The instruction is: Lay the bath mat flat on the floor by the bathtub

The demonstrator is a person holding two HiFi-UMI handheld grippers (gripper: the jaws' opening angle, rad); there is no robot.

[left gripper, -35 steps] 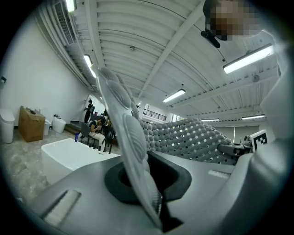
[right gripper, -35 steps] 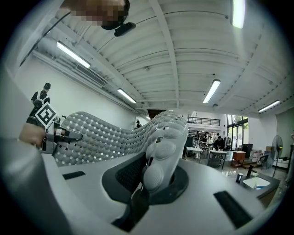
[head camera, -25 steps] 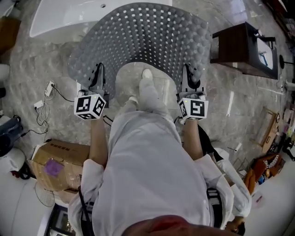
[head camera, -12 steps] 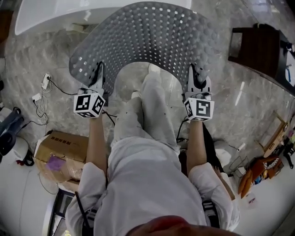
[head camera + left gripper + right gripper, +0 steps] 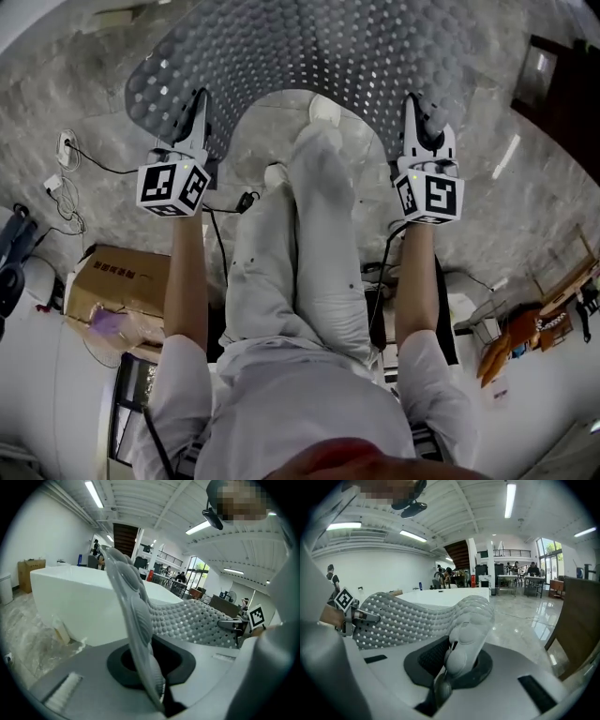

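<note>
- Bath mat (image 5: pixel 309 47): grey, perforated, hanging ahead of you above the floor (image 5: pixel 525 216), bathtub (image 5: pixel 70 602) beyond.
- Left gripper (image 5: pixel 199 117), right gripper (image 5: pixel 419 117): each pinches a near corner.
- Step: positioning; next, lower it flat.

Bath mat (image 5: pixel 309 47): grey rubbery sheet, matt, knobbly all over with small punched holes. Floor (image 5: pixel 511 234): polished marble-look stone, veined, glossy enough to mirror the ceiling lights. Bathtub (image 5: pixel 70 597): white, smooth, satin to glossy shell. Left gripper (image 5: pixel 199 111) and right gripper (image 5: pixel 415 114): matt grey plastic bodies, black textured pads; marker cubes matt black-on-white print. Box (image 5: pixel 117 281): plain brown cardboard, dull. Cabinet (image 5: pixel 574 620): dark wood, low sheen. Trousers (image 5: pixel 300 262): white woven cloth, creased.
</note>
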